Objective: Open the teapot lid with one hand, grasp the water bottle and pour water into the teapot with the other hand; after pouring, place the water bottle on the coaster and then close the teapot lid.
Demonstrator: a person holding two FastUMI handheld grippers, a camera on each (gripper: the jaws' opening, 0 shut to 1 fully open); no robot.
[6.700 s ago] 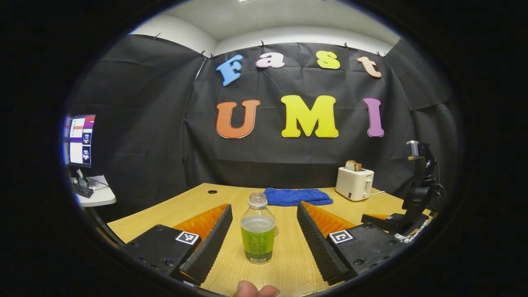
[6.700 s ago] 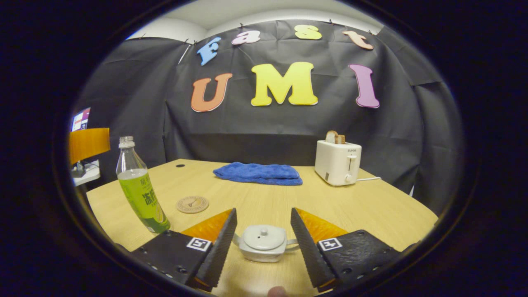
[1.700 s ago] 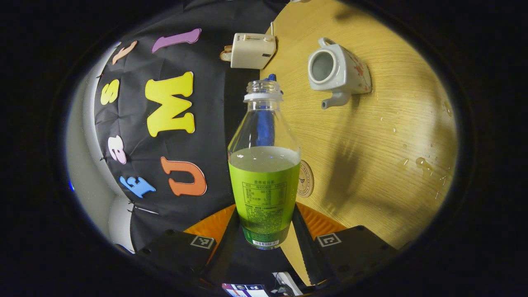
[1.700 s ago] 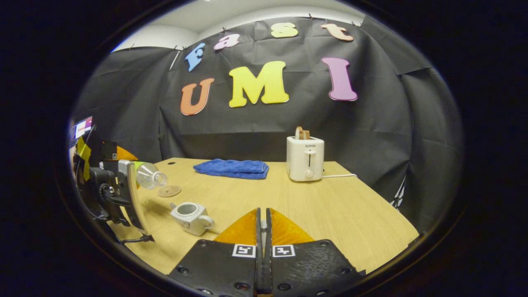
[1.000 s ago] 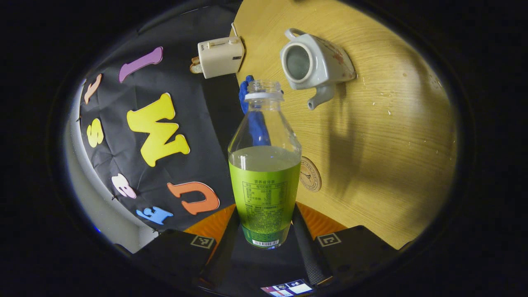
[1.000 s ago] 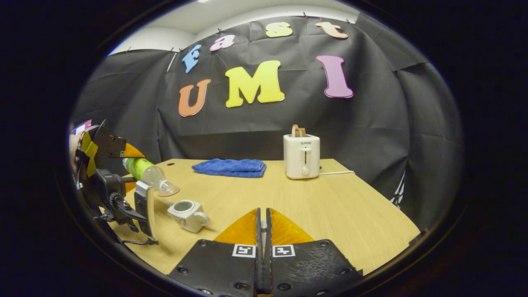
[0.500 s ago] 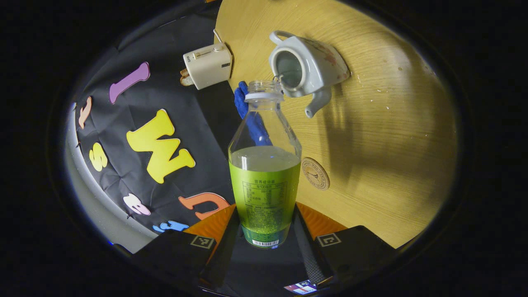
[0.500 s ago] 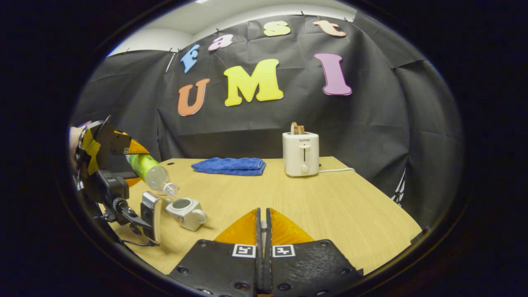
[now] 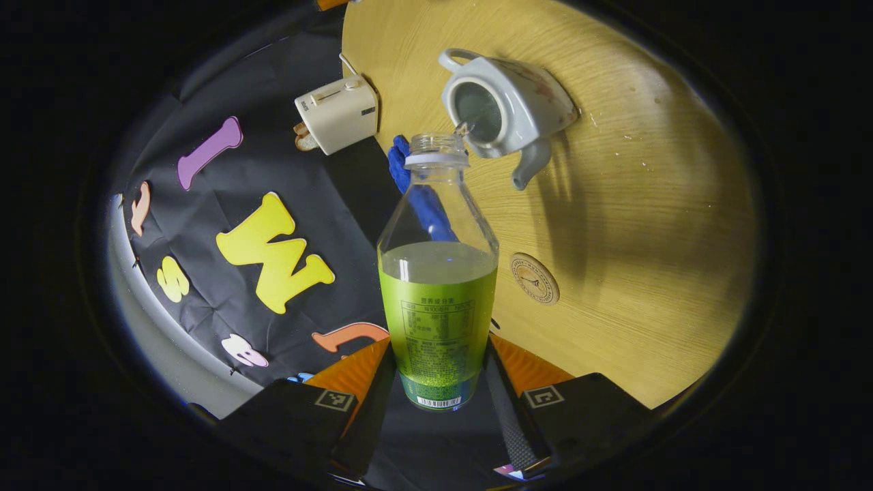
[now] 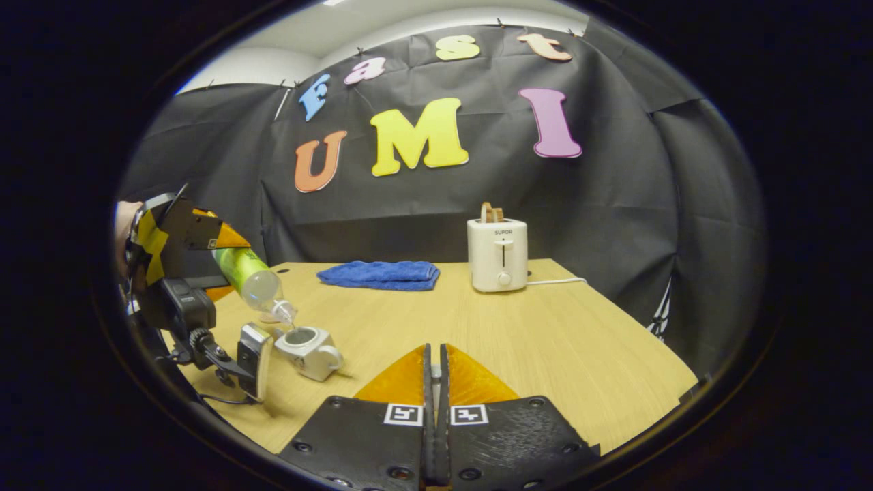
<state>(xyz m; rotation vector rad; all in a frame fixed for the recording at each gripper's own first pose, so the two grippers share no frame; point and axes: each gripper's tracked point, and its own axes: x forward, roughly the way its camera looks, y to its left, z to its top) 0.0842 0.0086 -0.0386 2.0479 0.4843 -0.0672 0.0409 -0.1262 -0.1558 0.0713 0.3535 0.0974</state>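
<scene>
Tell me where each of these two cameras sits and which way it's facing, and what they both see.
Left gripper view: rides the left hand-held gripper, rolled sideways, looking along the tilted water bottle toward the open teapot; its own fingers clamp the bottle.
Right gripper view: rides the right hand-held gripper, level over the table, facing the wall; its own fingers are closed together.
Shared: teapot, bottle, toaster, blue cloth, table.

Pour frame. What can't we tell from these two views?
- What the right tool pinches: right gripper view, its shut fingers hide the gap between them.
- Water level in the teapot: left gripper view, the opening is dark; right gripper view, too small.
- Base of the water bottle: left gripper view, tucked between the fingers of the left tool.
</scene>
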